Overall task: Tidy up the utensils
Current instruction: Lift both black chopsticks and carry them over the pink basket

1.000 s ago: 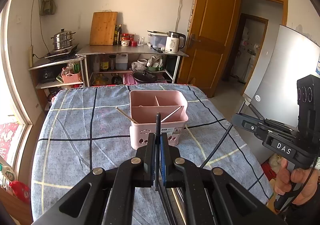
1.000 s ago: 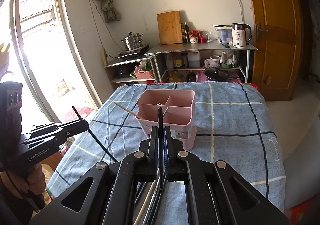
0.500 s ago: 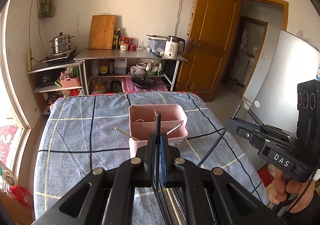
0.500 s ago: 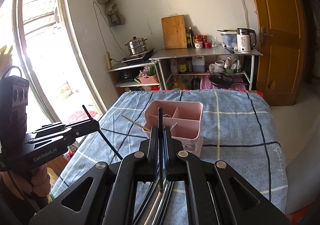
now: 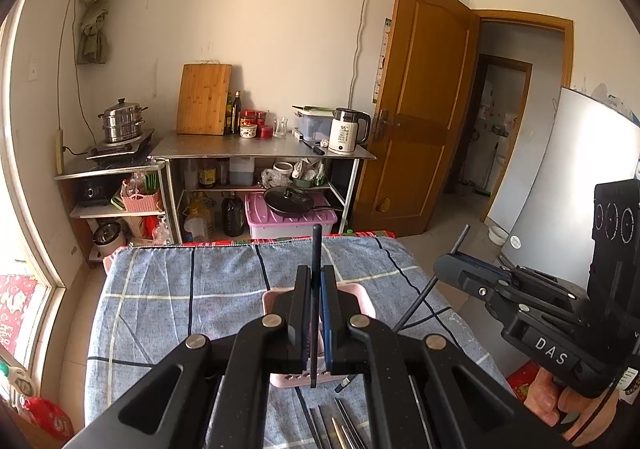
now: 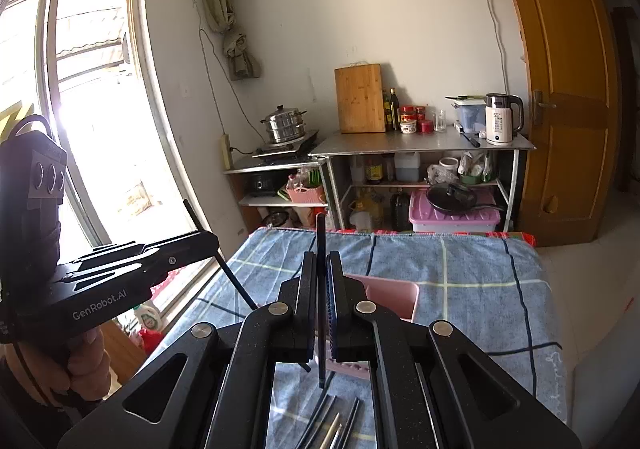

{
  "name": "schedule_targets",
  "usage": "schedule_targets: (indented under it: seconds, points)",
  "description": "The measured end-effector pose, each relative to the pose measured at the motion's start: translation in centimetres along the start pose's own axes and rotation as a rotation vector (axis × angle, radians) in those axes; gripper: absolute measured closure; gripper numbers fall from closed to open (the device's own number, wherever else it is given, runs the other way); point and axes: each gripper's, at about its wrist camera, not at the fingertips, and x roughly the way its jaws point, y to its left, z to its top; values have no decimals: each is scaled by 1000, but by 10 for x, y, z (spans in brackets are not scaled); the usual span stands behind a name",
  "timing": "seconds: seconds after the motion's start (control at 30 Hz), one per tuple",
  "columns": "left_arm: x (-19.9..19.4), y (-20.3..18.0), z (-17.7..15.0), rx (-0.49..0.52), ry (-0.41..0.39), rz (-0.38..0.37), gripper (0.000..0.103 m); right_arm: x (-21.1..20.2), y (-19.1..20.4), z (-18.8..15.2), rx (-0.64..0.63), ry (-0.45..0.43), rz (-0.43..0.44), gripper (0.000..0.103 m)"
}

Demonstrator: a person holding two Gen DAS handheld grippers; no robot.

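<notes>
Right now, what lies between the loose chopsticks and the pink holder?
Bare checked cloth, seen in both wrist views, separates the loose chopsticks from the pink holder.

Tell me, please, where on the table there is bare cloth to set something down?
The blue checked cloth is bare left of the pink utensil box and behind it toward the shelves. It is also bare right of the box. The near edge is crowded with loose chopsticks.

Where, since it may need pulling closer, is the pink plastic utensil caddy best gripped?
Take the pink plastic utensil caddy by its right side wall, coming down from above. The top is open and that wall looks thin and upright, so closing jaws could probably straddle it, one inside and one outside.
</notes>
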Motion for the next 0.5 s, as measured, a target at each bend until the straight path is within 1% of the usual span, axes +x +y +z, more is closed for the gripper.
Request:
schedule_targets:
  seconds: [0.27, 0.37, 0.5]
  points:
    - [24, 0, 22, 25, -11, 23, 99, 15, -8, 23, 15, -36, 3, 99]
    - [36, 3, 24, 26, -14, 28, 99, 23, -12, 26, 25, -39, 0, 98]
    - [49, 13, 20, 2, -10, 18, 99, 35, -18, 25, 32, -35, -15, 99]
